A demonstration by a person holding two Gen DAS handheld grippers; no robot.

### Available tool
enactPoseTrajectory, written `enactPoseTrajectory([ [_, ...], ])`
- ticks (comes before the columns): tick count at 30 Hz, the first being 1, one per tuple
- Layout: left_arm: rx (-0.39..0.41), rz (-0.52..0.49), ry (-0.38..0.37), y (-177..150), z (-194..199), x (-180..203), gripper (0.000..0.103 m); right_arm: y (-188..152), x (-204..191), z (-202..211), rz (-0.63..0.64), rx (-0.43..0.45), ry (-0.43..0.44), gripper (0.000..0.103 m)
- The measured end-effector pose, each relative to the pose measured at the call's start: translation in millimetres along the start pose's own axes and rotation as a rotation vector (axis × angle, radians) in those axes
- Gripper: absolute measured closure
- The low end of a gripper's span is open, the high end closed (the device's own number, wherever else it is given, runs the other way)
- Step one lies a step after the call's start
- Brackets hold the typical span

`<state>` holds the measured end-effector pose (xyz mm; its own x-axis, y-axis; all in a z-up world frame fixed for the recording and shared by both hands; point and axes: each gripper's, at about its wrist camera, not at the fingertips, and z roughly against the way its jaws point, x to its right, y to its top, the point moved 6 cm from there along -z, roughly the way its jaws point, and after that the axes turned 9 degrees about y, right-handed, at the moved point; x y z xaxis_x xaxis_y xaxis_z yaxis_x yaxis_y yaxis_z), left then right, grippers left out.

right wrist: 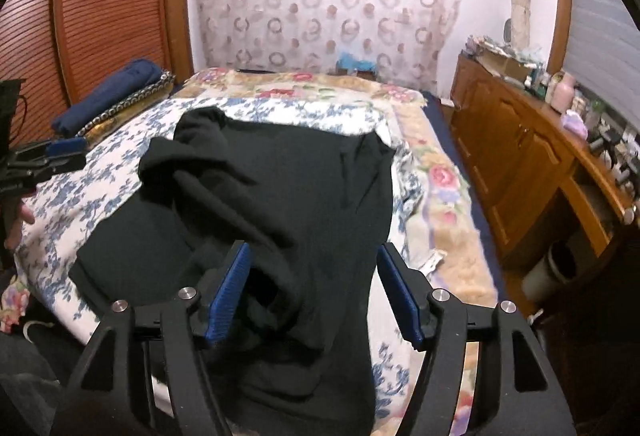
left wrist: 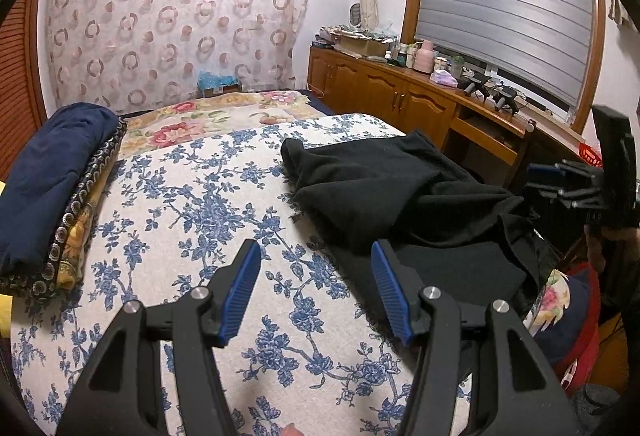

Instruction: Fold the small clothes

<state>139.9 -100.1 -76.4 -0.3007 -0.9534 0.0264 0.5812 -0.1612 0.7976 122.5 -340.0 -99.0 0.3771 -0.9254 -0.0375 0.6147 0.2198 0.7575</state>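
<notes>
A black garment (left wrist: 400, 192) lies rumpled on the blue-flowered bedspread (left wrist: 200, 204), partly folded over itself; it fills the middle of the right wrist view (right wrist: 280, 188). My left gripper (left wrist: 316, 288) is open and empty, above the bedspread just left of the garment's near edge. My right gripper (right wrist: 314, 288) is open, with its fingers either side of the garment's near part, which hangs over the bed's edge. The right gripper also shows at the right edge of the left wrist view (left wrist: 560, 184), and the left gripper at the left edge of the right wrist view (right wrist: 52, 156).
A folded navy blanket (left wrist: 52, 176) on patterned cushions lies at the bed's left side. A floral blanket (left wrist: 224, 112) covers the far end. A wooden cabinet (left wrist: 400, 96) with clutter runs along the right wall under a shuttered window. A white bin (right wrist: 548, 272) stands on the floor.
</notes>
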Motion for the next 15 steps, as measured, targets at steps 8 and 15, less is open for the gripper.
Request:
enactPoseTrajectory([
  [8,-0.001,0.02,0.022,-4,-1,-8,0.046,43,-40,-29,0.094,0.017,0.065,0.036],
  [15,-0.002,0.04,0.034,-8,2,-20,0.046,79,-96,-82,0.177,-0.028,0.191,0.036],
])
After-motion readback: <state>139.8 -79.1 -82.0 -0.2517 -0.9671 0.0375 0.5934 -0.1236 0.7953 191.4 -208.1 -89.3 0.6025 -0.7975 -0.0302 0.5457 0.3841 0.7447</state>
